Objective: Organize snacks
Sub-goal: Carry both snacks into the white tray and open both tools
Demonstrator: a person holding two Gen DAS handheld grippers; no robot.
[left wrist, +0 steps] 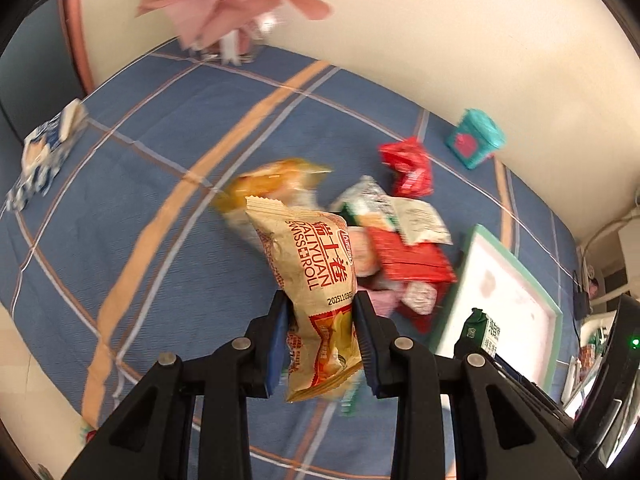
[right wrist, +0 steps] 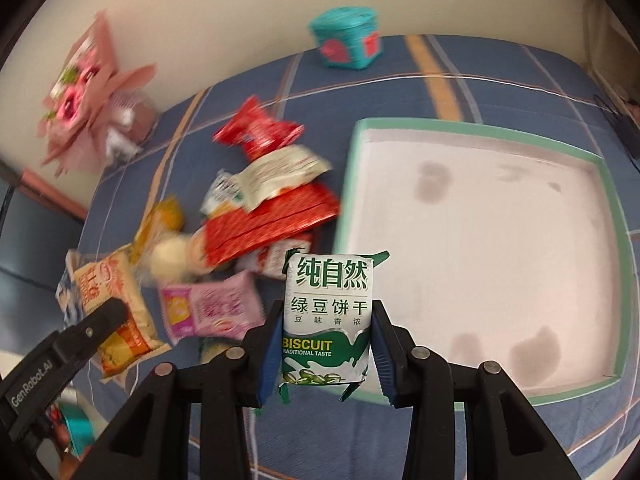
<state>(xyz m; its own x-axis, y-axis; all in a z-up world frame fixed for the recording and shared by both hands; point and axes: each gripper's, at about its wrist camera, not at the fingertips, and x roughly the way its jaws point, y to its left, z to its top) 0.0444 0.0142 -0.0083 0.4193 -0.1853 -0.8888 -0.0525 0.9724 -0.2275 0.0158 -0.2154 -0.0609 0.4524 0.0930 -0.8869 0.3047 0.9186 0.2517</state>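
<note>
My left gripper (left wrist: 322,326) is shut on a tan Swiss roll packet (left wrist: 316,280), held up above the blue checked cloth (left wrist: 160,208). My right gripper (right wrist: 326,344) is shut on a green and white biscuit packet (right wrist: 328,320), lifted just left of the near edge of a white tray with a green rim (right wrist: 616,264). A pile of snack packets (right wrist: 264,216) lies left of the tray: red, white, pink and yellow wrappers. In the left wrist view that pile (left wrist: 400,248) sits beyond the held packet, with the tray (left wrist: 516,256) and the biscuit packet (left wrist: 480,330) at the right.
A teal box with red hearts (right wrist: 346,38) stands by the wall behind the tray. A pink paper bouquet (right wrist: 88,108) stands at the far left against the wall. A blue and white packet (left wrist: 44,152) lies at the cloth's left edge. The tray holds nothing.
</note>
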